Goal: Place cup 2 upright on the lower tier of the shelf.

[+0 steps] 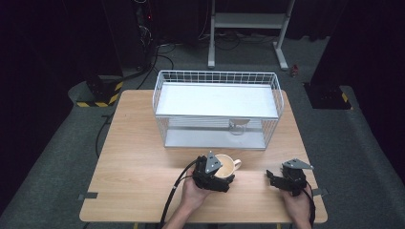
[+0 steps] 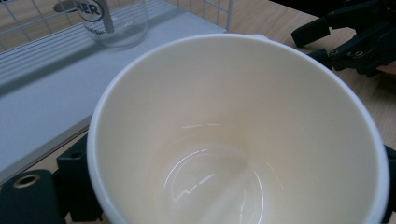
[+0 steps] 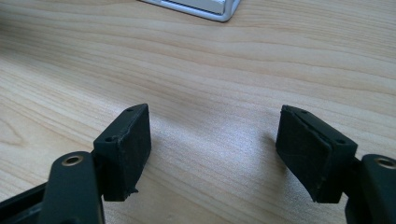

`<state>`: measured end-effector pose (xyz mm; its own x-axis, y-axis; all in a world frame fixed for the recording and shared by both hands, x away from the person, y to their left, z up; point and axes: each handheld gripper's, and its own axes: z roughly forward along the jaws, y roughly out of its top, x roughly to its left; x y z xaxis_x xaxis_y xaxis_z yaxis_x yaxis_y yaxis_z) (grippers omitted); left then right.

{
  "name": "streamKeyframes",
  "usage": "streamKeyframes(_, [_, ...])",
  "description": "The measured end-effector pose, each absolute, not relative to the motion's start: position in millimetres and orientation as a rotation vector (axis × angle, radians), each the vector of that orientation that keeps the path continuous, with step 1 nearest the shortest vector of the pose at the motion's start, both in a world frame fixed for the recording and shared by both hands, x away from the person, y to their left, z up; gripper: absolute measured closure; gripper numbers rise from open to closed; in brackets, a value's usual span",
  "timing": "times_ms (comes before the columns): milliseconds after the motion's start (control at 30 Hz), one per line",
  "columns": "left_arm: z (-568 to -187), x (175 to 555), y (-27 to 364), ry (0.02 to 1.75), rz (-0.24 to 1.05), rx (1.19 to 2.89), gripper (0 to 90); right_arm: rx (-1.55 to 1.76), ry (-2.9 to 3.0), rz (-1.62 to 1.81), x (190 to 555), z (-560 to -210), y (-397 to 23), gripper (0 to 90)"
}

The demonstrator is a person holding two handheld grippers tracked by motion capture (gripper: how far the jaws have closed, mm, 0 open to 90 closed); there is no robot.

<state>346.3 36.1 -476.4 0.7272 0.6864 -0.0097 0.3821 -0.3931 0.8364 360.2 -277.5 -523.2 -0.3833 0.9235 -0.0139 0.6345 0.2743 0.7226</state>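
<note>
The table (image 1: 143, 157) spreads under me, and at its far side stands the wire basket (image 1: 217, 109) with a white shelf and a glass (image 1: 237, 127) down on its lower level. Just in front of the basket, near my edge of the table, is the mug (image 1: 228, 165), cream inside and empty, handle pointing to my right.

My left gripper (image 1: 216, 180) has the mug: in the left gripper view its rim (image 2: 243, 44) bulges up between my jaws, one on each side of its wall, so I read them as clamped on it. I judge this as the carrying step, mug grasped and ready to go into the basket. The next move calls for a lift clear of the table, then a forward reach over the basket's front rim without knocking the glass.

My right gripper (image 1: 279, 180) rests well to the right of the mug, jaws spread wide over bare wood, pads (image 3: 135, 140) holding nothing.
</note>
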Motion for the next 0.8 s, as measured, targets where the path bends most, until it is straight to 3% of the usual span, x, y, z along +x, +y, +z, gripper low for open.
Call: streamKeyframes(800, [-460, 354, 74, 0.926, 0.482, 2.001, 9.4, 1.399, 2.118, 0.890, 359, -523, -277, 26.4])
